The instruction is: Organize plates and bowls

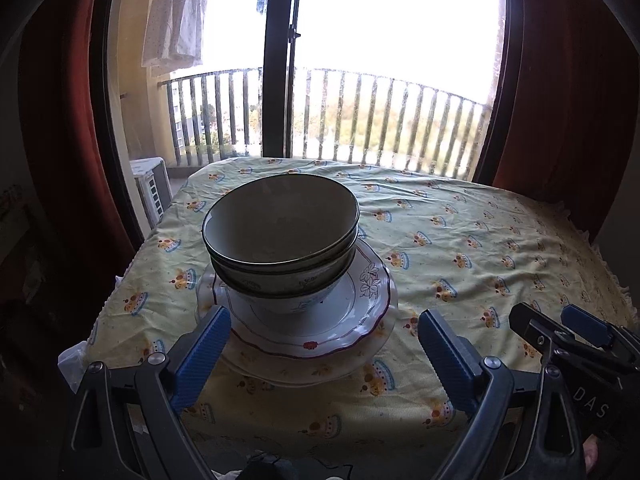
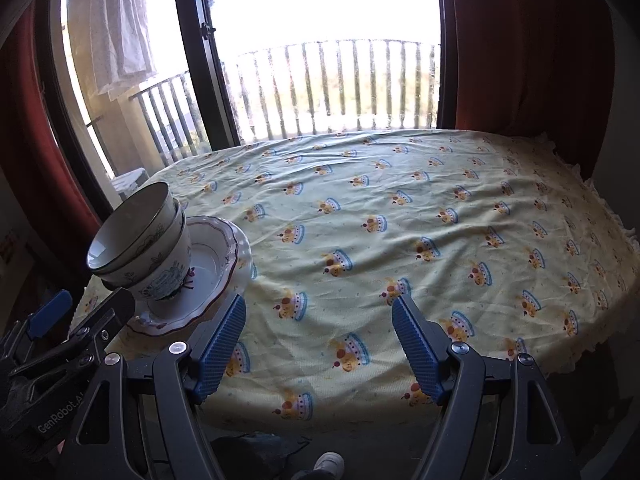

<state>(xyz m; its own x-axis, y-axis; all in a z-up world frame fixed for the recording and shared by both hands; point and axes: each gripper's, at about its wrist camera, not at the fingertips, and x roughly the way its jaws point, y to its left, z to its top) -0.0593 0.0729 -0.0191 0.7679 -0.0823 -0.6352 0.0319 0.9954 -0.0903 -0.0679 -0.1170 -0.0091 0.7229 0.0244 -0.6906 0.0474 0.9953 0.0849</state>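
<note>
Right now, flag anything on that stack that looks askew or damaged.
Nothing damaged or spilled. The top bowl sits tilted in the lower bowl, leaning left in the right wrist view. The plates lie flat on the cloth. Both grippers, left and right, are open and empty.

The lower bowl (image 1: 280, 280) sits mostly hidden inside and beneath the upper bowl (image 1: 280, 220). The bottom plate (image 1: 304, 376) shows only its near rim under the upper plate (image 1: 352, 320). Overexposed window (image 1: 392, 20) glare blurs everything beyond the railing.
</note>
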